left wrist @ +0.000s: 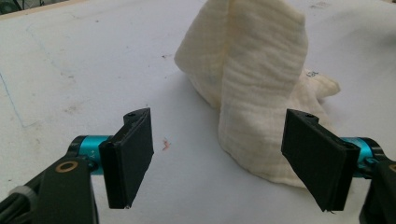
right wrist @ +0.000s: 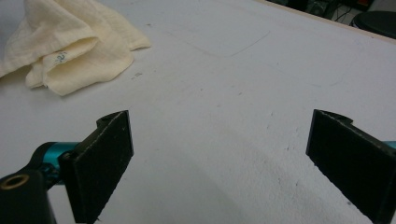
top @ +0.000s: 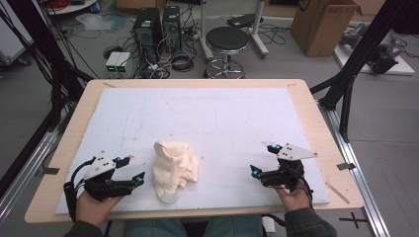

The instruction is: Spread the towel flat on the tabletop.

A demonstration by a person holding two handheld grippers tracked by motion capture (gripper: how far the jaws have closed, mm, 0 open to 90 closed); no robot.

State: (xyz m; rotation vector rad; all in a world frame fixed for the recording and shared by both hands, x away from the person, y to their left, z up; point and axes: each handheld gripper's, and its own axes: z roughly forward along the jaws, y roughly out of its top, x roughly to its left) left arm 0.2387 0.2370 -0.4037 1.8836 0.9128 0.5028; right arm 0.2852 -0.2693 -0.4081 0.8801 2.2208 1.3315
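Note:
A crumpled cream cloth (top: 173,169) lies on the white mat near the front edge, between my two grippers. My left gripper (top: 132,169) rests just left of it, open and holding nothing. In the left gripper view the cloth (left wrist: 254,88) rises in a folded heap just ahead of the wide-apart jaws, nearer the right one. My right gripper (top: 264,159) sits well to the right of the cloth, open and holding nothing. In the right gripper view the cloth (right wrist: 70,46) lies far off at the upper left, and bare mat shows between the jaws.
The white mat (top: 207,123) covers most of the wooden table (top: 69,133). Beyond the far edge stand a black stool (top: 227,42), computer towers (top: 157,29) with cables, and a cardboard box (top: 321,24). Black frame posts (top: 356,64) flank the table.

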